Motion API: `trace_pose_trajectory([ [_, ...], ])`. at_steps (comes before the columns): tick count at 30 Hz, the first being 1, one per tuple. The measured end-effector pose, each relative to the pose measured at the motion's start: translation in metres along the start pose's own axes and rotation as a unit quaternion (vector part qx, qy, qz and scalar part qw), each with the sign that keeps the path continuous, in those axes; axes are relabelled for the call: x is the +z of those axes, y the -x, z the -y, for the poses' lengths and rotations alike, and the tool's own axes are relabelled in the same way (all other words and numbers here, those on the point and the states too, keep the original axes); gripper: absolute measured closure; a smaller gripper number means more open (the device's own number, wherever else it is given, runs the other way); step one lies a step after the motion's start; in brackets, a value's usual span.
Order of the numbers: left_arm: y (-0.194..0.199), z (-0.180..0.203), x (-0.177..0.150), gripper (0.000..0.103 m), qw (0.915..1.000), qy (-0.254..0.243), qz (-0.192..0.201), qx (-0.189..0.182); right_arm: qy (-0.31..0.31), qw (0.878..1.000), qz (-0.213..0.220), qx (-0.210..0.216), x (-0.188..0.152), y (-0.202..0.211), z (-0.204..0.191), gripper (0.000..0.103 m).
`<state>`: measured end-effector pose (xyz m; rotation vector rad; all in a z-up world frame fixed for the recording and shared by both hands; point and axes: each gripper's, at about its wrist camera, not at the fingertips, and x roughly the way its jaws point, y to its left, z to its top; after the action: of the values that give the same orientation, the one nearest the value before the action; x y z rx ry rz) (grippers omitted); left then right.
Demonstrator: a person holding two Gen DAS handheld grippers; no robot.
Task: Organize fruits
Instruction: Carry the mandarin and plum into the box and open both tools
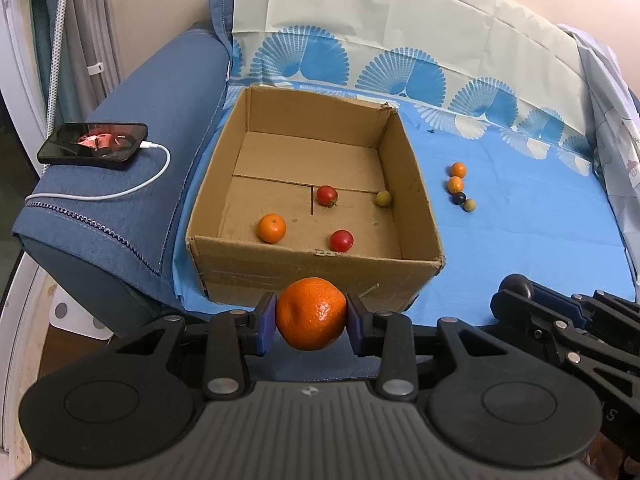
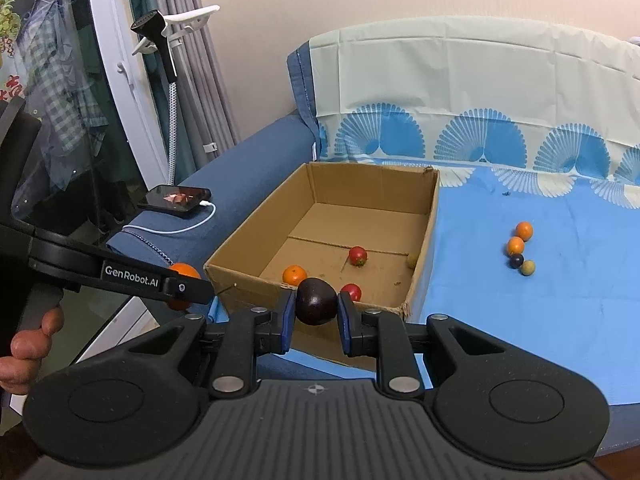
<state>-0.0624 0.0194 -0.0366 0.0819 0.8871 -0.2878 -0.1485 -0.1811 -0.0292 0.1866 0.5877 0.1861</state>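
My left gripper (image 1: 311, 314) is shut on a large orange tangerine (image 1: 310, 312), held just in front of the near wall of an open cardboard box (image 1: 308, 268). Inside the box lie a small orange (image 1: 272, 228), two red fruits (image 1: 327, 195) (image 1: 341, 240) and a yellow-green one (image 1: 383, 198). My right gripper (image 2: 314, 302) is shut on a dark purple plum (image 2: 316, 300), above the box's near edge (image 2: 248, 280). On the blue cloth to the right sit two small oranges (image 2: 523, 231) (image 2: 515, 245), a dark fruit (image 2: 516, 260) and a pale green one (image 2: 528, 267).
The box stands on a sofa seat under a blue cloth (image 1: 520, 240). A phone (image 1: 94, 146) with a white cable lies on the blue armrest (image 1: 160, 120) to the left. A person's hand (image 2: 28, 344) holds the left gripper's handle. A garment steamer (image 2: 160, 40) and curtains stand behind.
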Motion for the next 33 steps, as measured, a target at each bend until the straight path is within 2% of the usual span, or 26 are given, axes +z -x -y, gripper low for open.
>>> trace_pose_trajectory([
  [8,-0.012,-0.001,0.02,0.063,1.0,-0.004,0.004,0.006,0.0,1.0,-0.007,-0.009,0.007,-0.019,0.008,0.079],
  [18,-0.045,-0.006,0.063,0.063,0.9998,-0.001,0.007,0.017,0.013,1.0,-0.013,-0.013,0.032,-0.065,0.021,0.079],
  [26,-0.086,-0.007,0.099,0.063,0.9997,0.002,0.002,0.023,0.025,0.999,-0.021,-0.014,0.053,-0.118,0.033,0.079],
  [33,-0.135,-0.012,0.111,0.063,0.9988,-0.003,-0.024,0.041,0.046,0.998,-0.046,-0.013,0.056,-0.169,0.039,0.079],
])
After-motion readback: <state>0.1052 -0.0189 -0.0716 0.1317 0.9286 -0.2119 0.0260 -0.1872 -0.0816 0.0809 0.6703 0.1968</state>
